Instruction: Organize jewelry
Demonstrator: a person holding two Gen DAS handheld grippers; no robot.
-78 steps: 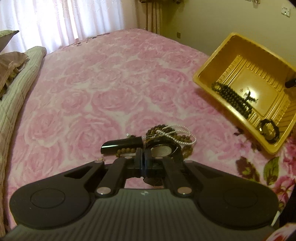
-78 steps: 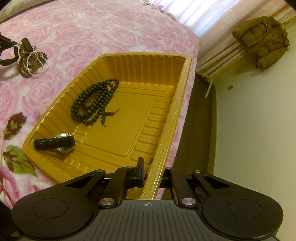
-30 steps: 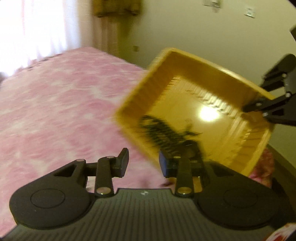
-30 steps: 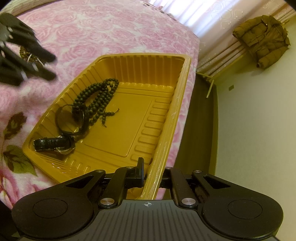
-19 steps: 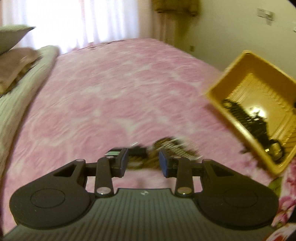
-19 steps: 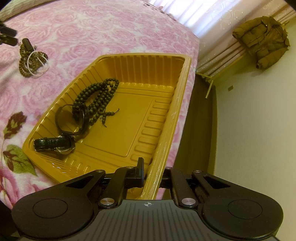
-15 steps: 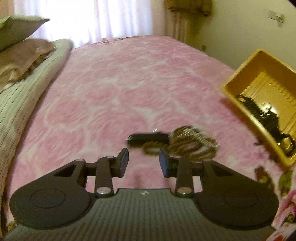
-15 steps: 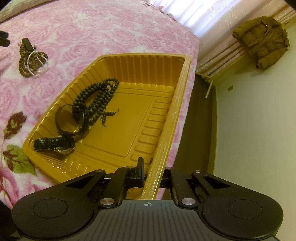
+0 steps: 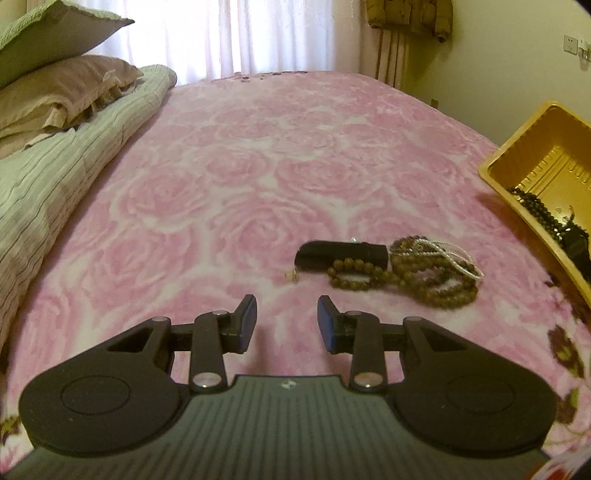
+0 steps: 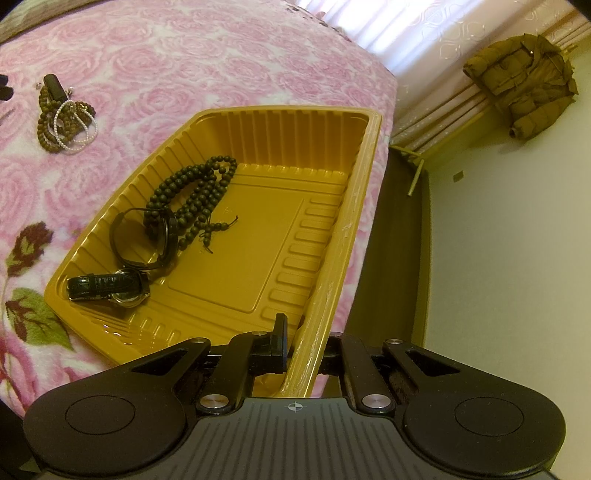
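A yellow plastic tray [image 10: 332, 229] lies on the pink rose bedspread. It holds a dark bead necklace [image 10: 192, 188], a black bracelet [image 10: 147, 240] and a black-strapped watch [image 10: 110, 286]. My right gripper [image 10: 301, 350] is shut on the tray's near rim. On the bedspread left of the tray lies a pile: brown bead strands [image 9: 413, 275], a white pearl strand [image 9: 450, 254] and a black cylinder [image 9: 341, 253]. My left gripper [image 9: 287, 317] hovers just short of that pile, open, with nothing between its fingers. The pile [image 10: 64, 118] also shows in the right wrist view.
The tray's corner [image 9: 517, 184] sits at the right edge of the left wrist view. A striped green quilt [image 9: 51, 177] and pillows [image 9: 62, 92] lie along the left. Curtains [image 9: 280, 33] hang behind the bed. A brown jacket [image 10: 524, 74] hangs past the bed's far side.
My left gripper swung from over the tray back left to the pile on the bedspread and sank toward it, still open. The bracelet lies in the tray. The right gripper stayed put.
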